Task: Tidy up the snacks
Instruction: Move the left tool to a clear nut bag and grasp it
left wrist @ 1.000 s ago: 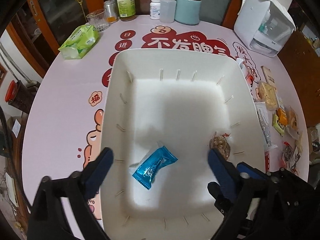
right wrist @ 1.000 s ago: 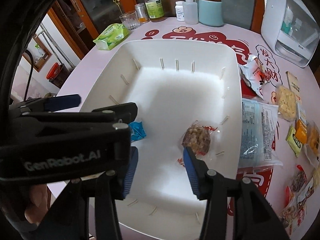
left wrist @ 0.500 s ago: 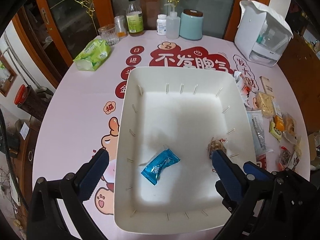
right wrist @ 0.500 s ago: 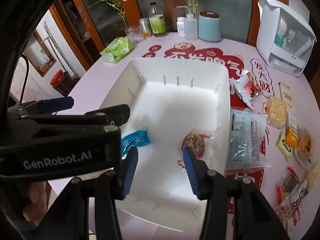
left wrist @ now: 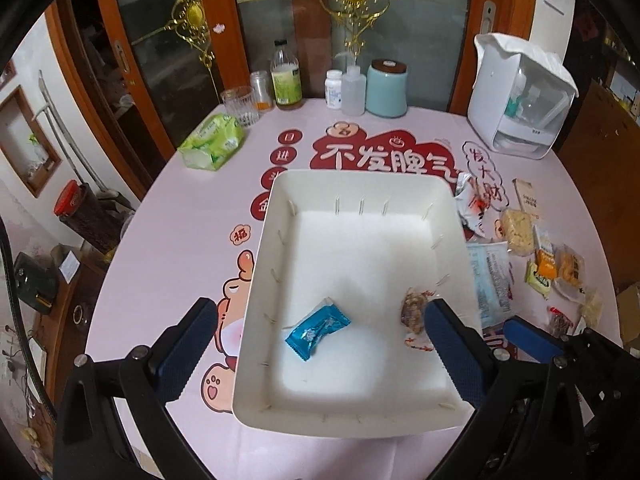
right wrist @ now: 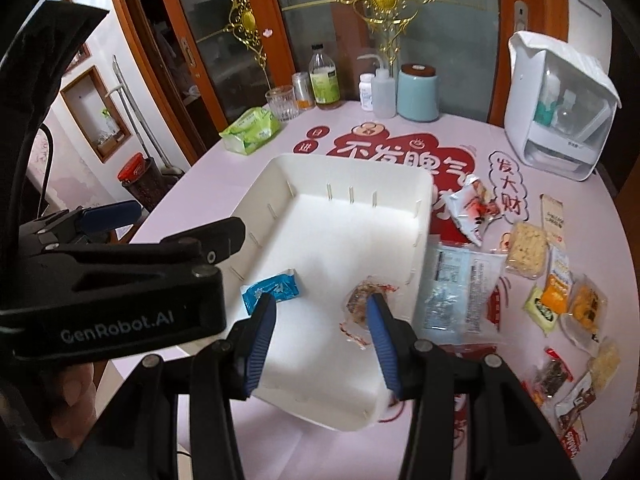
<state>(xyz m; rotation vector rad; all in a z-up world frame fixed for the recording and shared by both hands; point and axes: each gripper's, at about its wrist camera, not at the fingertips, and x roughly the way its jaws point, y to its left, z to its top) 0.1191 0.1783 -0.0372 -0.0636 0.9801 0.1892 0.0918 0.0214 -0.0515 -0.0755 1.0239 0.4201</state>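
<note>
- White tray [left wrist: 360, 184] on pink surface [left wrist: 168, 216]; inside, blue candy wrapper [left wrist: 318, 327] and brownish clear-wrapped snack [left wrist: 414, 309], apart.
- More snack packets [right wrist: 560, 300] loose right of tray; print too small to read.
- Red characters "不发脾气" on surface, partly hidden by tray.
- Left gripper [left wrist: 316, 344] wide apart, empty.
- Right gripper [right wrist: 320, 332] parted, empty.
- "GenRobot.AI" on left gripper body.

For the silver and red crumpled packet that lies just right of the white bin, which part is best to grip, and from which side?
Probably the raised upper corner of the crumpled packet, coming from above and from the right, away from the white bin. It lies bunched up on the table with its top edge sticking free, while its left side sits close to the bin wall. The right gripper is open and empty.
</note>
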